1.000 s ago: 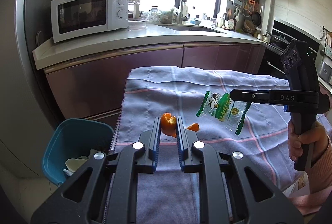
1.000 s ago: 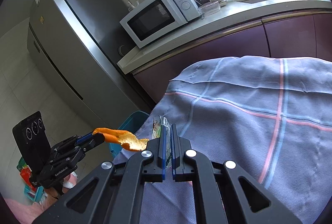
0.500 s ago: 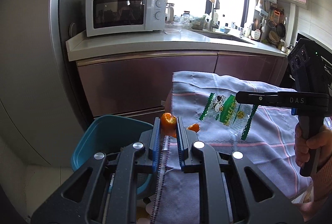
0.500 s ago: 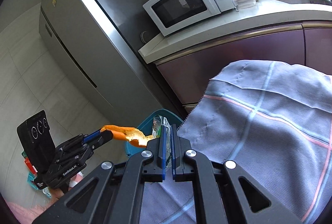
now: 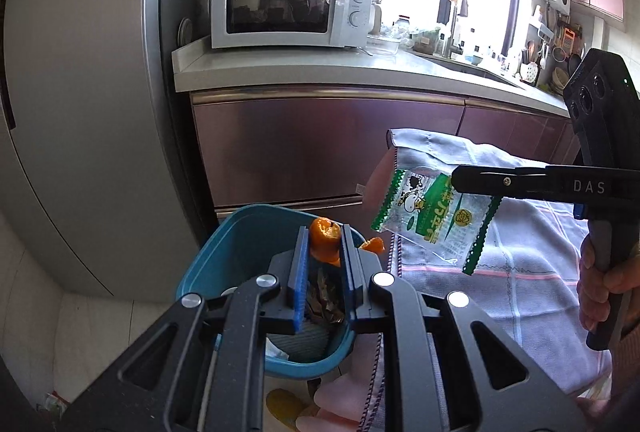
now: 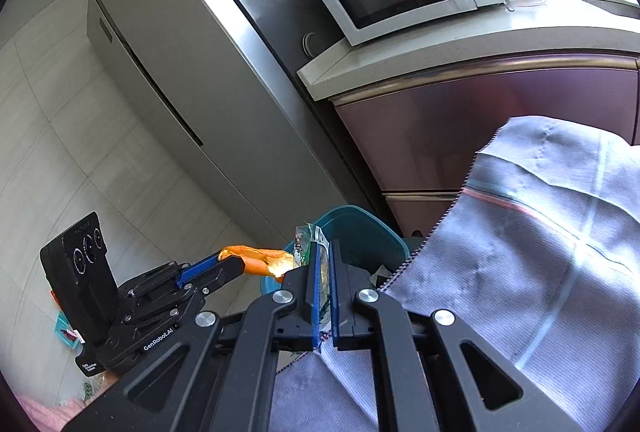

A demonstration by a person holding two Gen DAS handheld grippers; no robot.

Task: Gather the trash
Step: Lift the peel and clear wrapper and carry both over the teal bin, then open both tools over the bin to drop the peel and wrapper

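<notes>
My left gripper (image 5: 325, 232) is shut on an orange peel (image 5: 325, 240) and hangs over the teal bin (image 5: 240, 244), which holds brown scraps and white litter. To its right, my right gripper (image 5: 456, 179) is shut on a clear green-and-white snack wrapper (image 5: 432, 218) that dangles beside the table's left edge. In the right wrist view the wrapper (image 6: 306, 242) sticks out between the closed jaws of the right gripper (image 6: 325, 252), with the teal bin (image 6: 360, 228) just beyond. The left gripper (image 6: 230, 264) shows there at the lower left, holding the orange peel (image 6: 260, 258).
A grey-blue checked cloth (image 5: 520, 272) covers the table on the right. A tall steel fridge (image 5: 80, 111) stands left of the bin. Behind it are maroon cabinets (image 5: 320, 147), a white counter and a microwave (image 5: 288, 11). A hand (image 5: 604, 280) grips the right tool's handle.
Both grippers have swung left from above the cloth to the table's left edge, carrying the peel and the wrapper. The bin now lies directly under the left gripper.
</notes>
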